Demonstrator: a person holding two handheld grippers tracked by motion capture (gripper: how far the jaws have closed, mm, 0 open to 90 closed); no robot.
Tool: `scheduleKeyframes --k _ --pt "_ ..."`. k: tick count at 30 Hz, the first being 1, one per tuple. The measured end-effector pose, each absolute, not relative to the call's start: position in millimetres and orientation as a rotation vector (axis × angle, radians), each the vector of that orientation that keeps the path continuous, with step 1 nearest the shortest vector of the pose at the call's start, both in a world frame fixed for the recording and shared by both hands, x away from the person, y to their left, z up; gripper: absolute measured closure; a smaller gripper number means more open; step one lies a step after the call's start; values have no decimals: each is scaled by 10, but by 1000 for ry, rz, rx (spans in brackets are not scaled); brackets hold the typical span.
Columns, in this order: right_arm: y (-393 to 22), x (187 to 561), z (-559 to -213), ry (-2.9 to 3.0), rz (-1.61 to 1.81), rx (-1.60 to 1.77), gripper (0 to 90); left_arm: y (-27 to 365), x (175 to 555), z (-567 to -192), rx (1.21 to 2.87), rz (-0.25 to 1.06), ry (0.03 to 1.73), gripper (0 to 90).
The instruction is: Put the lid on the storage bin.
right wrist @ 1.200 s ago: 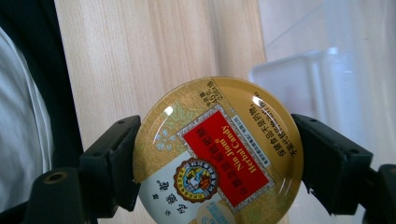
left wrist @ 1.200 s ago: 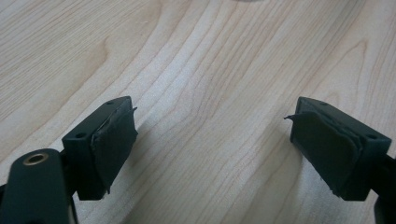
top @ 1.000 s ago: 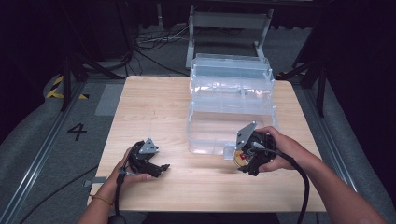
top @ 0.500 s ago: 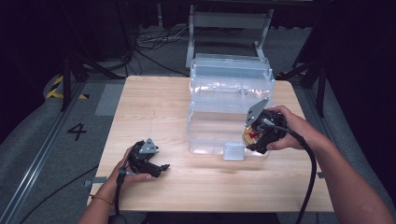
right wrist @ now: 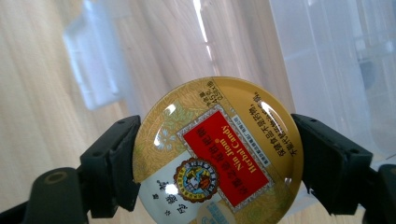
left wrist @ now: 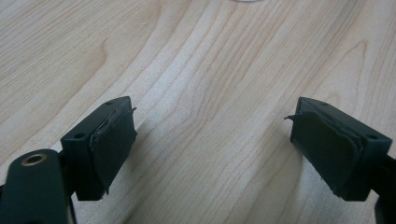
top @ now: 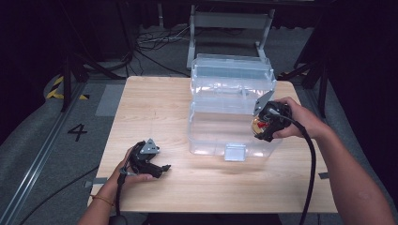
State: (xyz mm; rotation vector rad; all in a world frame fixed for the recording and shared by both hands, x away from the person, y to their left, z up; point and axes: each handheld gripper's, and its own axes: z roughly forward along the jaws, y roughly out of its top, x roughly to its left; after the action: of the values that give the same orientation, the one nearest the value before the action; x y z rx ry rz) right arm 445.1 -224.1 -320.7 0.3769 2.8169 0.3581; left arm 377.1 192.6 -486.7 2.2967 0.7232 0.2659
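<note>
A round gold candy tin (right wrist: 217,151) with a red label sits clamped between the jaws of my right gripper (right wrist: 215,158). In the high view that gripper (top: 268,123) holds the tin (top: 260,125) in the air against the right side of a clear plastic storage box (top: 230,110), whose lid is raised. My left gripper (top: 159,169) rests on the wooden table (top: 155,108) near its front left, held by a hand. Its jaws stand wide apart over bare wood (left wrist: 210,107) with nothing between them.
The box has a clear latch (top: 234,152) on its front wall. A cable (top: 311,164) trails from the right gripper along the forearm. Beyond the table stand a metal frame (top: 230,21) and floor cables.
My right gripper has carried the tin up and away from the front of the table, to the box's right side. The left gripper has stayed put.
</note>
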Motion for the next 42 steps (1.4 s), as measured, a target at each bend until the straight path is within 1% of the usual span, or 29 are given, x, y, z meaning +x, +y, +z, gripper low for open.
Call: scheduleKeyframes --k 5,12,20,42 --pt "-2272 4581 -3400 2853 300 361 205 1925 3770 -4868 2296 267 726 143" --pt "-2363 4719 -3572 2869 267 406 206 1925 3769 -4868 2295 267 726 143" --pt "-2445 4745 -3722 2889 279 416 205 1925 3769 -4868 2296 267 726 143" --pt "-2445 4694 -3829 2874 281 411 202 1920 3770 -4867 2295 268 729 141"
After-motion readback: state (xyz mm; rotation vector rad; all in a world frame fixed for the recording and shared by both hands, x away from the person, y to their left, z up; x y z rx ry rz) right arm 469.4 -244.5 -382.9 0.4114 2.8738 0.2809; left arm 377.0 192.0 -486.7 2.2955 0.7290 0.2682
